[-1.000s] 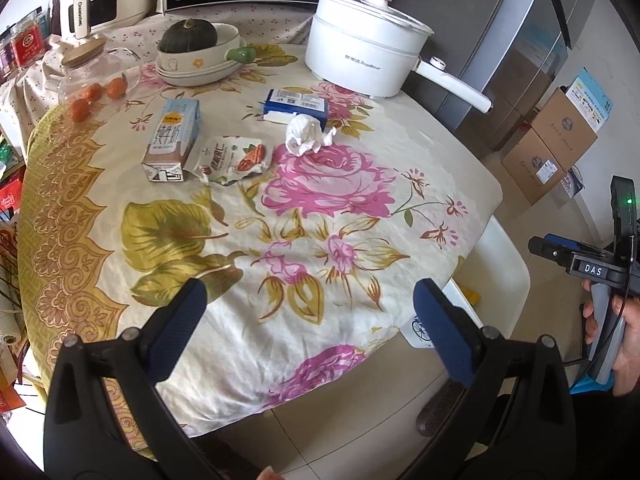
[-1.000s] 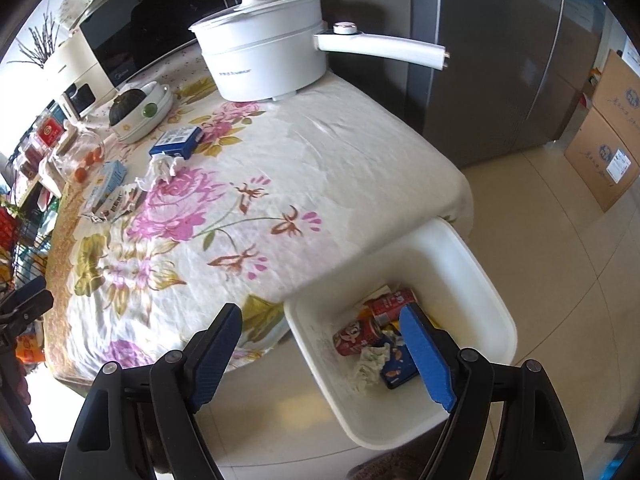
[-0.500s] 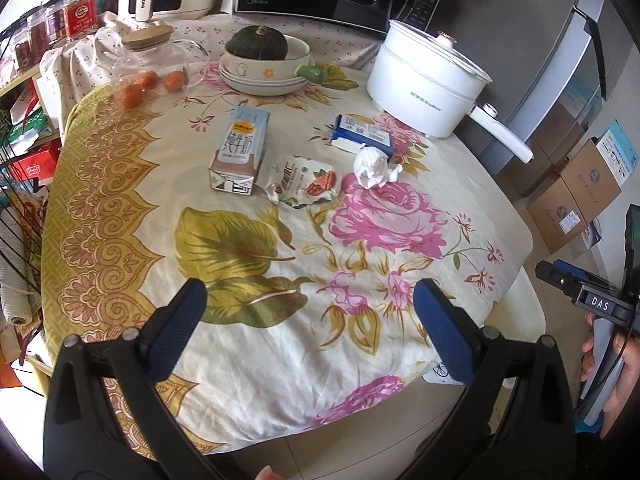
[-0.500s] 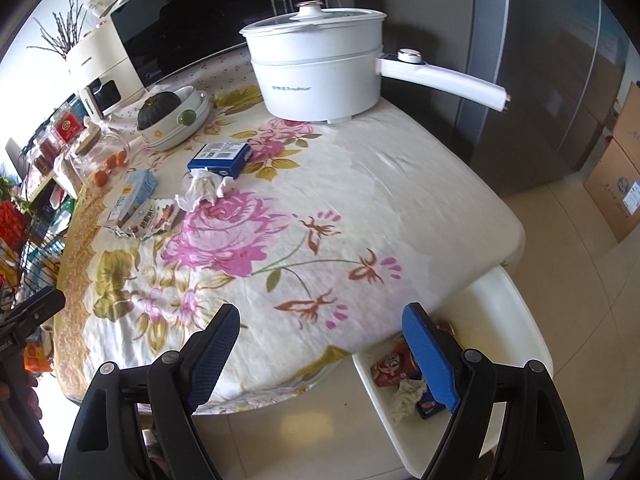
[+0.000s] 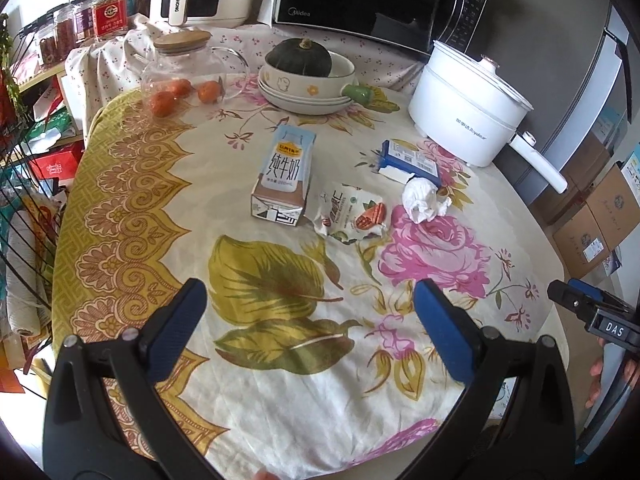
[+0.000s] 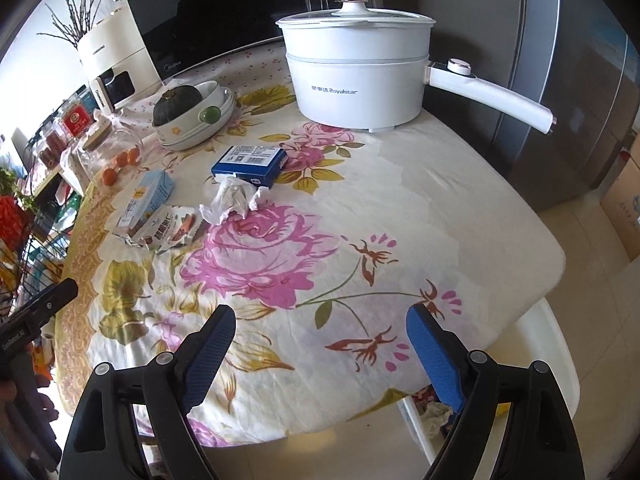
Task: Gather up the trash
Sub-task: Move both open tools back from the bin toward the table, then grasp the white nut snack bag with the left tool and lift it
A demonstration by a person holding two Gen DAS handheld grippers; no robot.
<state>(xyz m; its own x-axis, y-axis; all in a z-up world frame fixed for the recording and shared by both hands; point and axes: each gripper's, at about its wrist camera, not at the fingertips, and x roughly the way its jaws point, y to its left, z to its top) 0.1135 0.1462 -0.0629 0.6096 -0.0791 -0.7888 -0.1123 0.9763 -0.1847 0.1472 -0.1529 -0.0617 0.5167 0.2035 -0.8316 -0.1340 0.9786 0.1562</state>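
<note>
On the floral tablecloth [image 5: 132, 216], the milk carton [image 5: 285, 176] lies well ahead of the wide-open, empty left gripper [image 5: 310, 328].

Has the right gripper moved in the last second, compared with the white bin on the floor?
Yes. The right gripper has moved from above the white bin to over the table edge; the bin now lies lower right.

Crumpled paper tissue [image 5: 423, 200] on matt cloth tablecloth [image 5: 280, 320], glossy pot [image 6: 356, 80].

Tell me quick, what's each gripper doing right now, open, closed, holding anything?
Left gripper: open, holding nothing, above the table.
Right gripper: open, holding nothing, above the table edge.
</note>
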